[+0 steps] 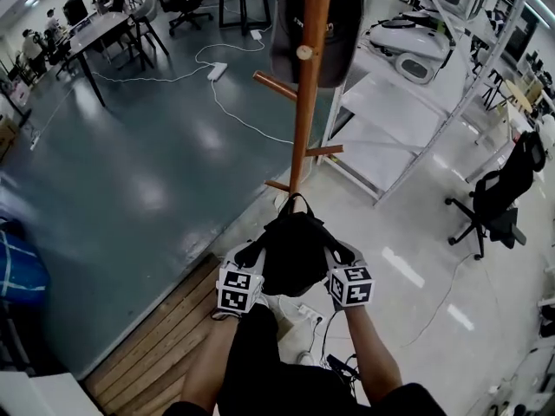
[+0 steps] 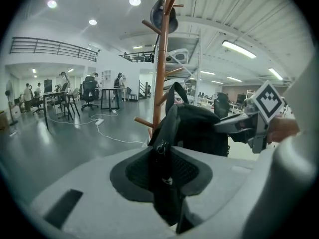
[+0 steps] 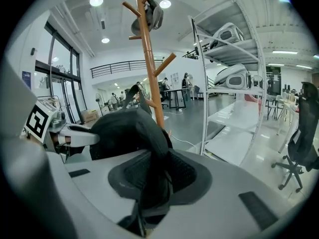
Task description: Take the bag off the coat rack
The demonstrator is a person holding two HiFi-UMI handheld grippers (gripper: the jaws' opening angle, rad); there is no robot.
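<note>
both left gripper (image 1: 254,252) and right gripper (image 1: 335,252) clamp soft black bag (image 1: 295,254) near wooden rack (image 1: 304,120)

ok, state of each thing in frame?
left gripper: shut on the bag's side
right gripper: shut on the bag's other side
bag: held up between both grippers, by the rack
cap: hanging high on the rack
coat rack: upright
</note>
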